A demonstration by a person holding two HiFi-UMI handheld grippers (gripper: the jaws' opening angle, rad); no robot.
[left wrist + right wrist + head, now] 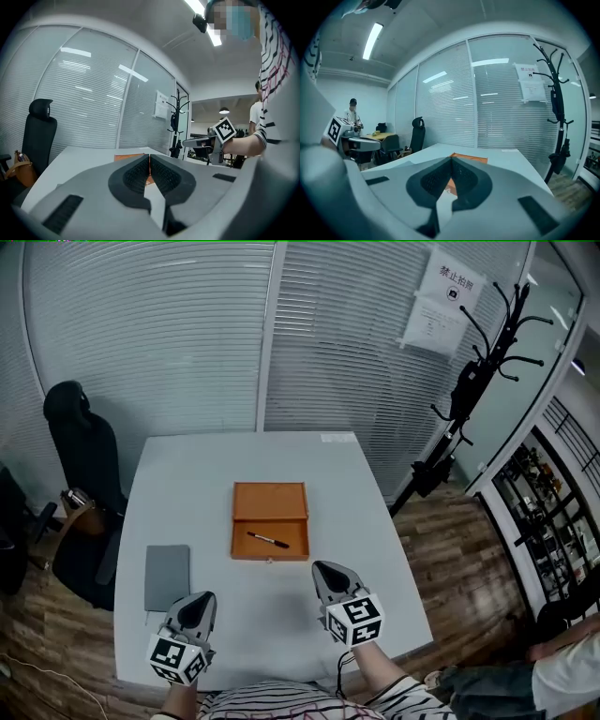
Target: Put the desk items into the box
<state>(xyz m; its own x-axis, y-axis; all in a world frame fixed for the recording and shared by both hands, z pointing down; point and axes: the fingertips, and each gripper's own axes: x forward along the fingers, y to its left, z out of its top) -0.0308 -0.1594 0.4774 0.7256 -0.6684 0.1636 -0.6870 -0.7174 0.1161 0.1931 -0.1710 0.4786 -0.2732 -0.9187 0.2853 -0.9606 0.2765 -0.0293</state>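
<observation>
Glass walls with closed blinds (187,334) shut in the room on my feed, and a pale worktop (375,521) fills the middle of it. Beyond my left tool (204,597), off the worktop's far left edge, stands a black office chair (84,456); far off past my right tool (322,567) is a black coat stand (478,381). An orange box (272,501) lies open ahead of both tools, roughly between them and nearer the right one. A grey notebook (167,576) lies flat just ahead and left of the left tool. Both tools hover low over the near edge, each with its jaws pressed together on nothing. A dark pen (268,540) lies inside the box's near half.
</observation>
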